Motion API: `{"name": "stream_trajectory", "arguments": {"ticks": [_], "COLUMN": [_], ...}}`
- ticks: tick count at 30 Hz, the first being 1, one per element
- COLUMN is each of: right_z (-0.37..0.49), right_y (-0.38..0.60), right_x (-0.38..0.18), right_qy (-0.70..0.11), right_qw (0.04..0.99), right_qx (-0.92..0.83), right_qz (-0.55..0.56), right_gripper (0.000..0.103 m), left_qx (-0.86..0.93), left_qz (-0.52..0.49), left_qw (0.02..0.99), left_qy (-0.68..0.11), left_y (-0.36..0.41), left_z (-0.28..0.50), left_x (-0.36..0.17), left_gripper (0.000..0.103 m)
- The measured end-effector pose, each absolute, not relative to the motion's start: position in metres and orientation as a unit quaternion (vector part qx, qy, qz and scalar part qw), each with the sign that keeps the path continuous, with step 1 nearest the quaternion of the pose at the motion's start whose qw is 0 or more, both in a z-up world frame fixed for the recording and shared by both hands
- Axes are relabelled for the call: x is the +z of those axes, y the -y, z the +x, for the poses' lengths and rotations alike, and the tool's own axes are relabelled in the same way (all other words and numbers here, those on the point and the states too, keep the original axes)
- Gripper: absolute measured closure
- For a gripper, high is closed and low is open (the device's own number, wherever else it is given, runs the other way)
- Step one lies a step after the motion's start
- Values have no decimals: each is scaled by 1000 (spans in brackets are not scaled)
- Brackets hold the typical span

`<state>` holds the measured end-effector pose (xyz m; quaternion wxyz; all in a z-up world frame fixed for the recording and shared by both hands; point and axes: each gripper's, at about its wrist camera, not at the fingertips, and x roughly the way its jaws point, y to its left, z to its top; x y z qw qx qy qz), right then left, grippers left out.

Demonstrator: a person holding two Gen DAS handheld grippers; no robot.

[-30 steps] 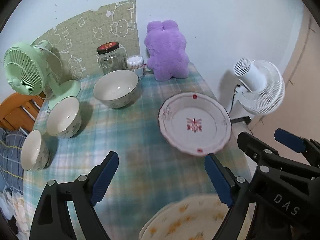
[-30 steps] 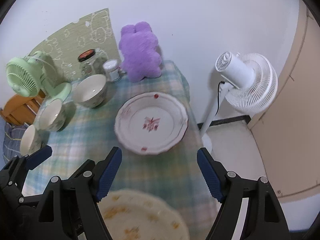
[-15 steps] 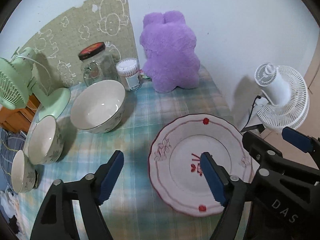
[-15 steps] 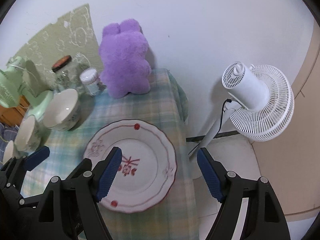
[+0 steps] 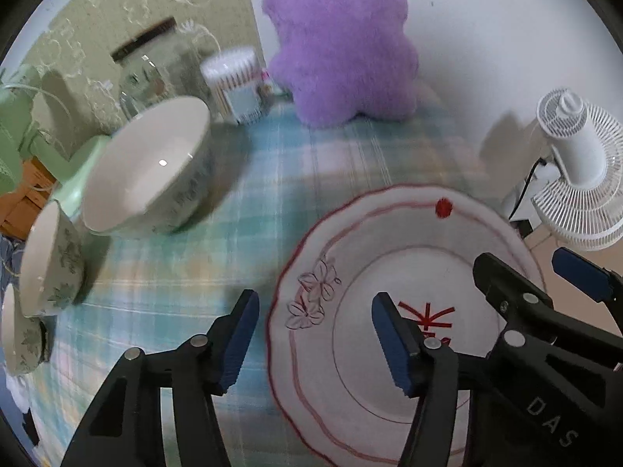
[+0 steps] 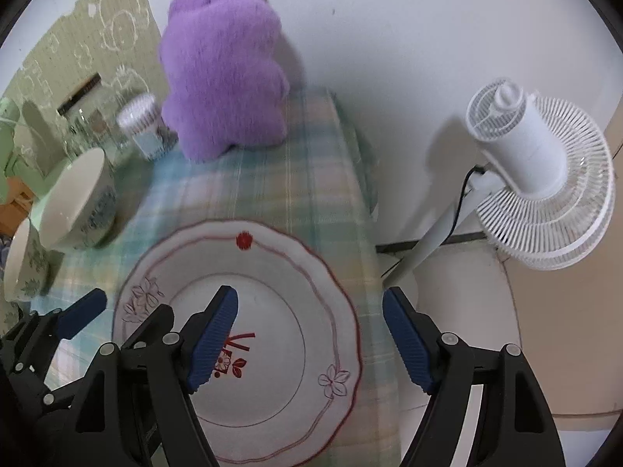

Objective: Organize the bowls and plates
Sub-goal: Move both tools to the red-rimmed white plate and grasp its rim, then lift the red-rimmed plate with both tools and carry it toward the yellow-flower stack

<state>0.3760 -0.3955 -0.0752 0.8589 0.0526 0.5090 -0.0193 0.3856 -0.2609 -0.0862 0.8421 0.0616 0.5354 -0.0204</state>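
1. Three bowls (image 5: 148, 171) stand in a row along the table's left edge, well clear of both grippers.
2. Left gripper (image 5: 315, 344): released, its jaws have just been closing; they straddle the left rim of the red-trimmed plate (image 5: 389, 241), no pad touching yet.
3. Right gripper (image 6: 311, 340): released, jaws wide across the plate's right rim.
4. Risk: the plate lies near the table's right edge (image 6: 350, 179); uneven pinches could tip it off.
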Motion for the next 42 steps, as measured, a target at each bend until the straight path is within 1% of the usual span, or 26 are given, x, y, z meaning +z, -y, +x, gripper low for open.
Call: {"name": "stream_trajectory", "arguments": {"ticks": [2,4,6,13,16,22,27,33,42], "right_z": [377,378,380,381,377,372,361,347,347], "right_y": [396,395,396,392,391,385,375,362,362], "right_x": [-84,-91,-97,-103,-104,-105,-105,-106,-104], "right_qy": [-517,-525,-533,-550,-556,-566,-579,-580,-579], "right_qw": [855,850,844,833,830,824,815,814,815], "right_qx": [-18,-16,-11,-4,-6,-18,-8,1,-12], "right_qz": [51,49,55,55,49,22,28,18,21], "right_gripper": [24,30,34,38,41,41,41,41,42], "left_qx": [-25,-23,-26,-49,-50,-54,-52,-63,-49], "left_qz": [60,65,60,49,54,58,57,67,56], "left_qw": [838,842,841,828,830,822,817,824,823], "left_qy": [-542,-535,-537,-556,-553,-565,-572,-558,-563], "left_y": [262,264,263,256,258,257,245,239,238], "left_z": [386,385,385,379,373,364,352,340,338], "left_x": [-93,-95,-96,-98,-98,-95,-96,-97,-93], "left_gripper": [44,44,44,43,43,41,40,38,39]}}
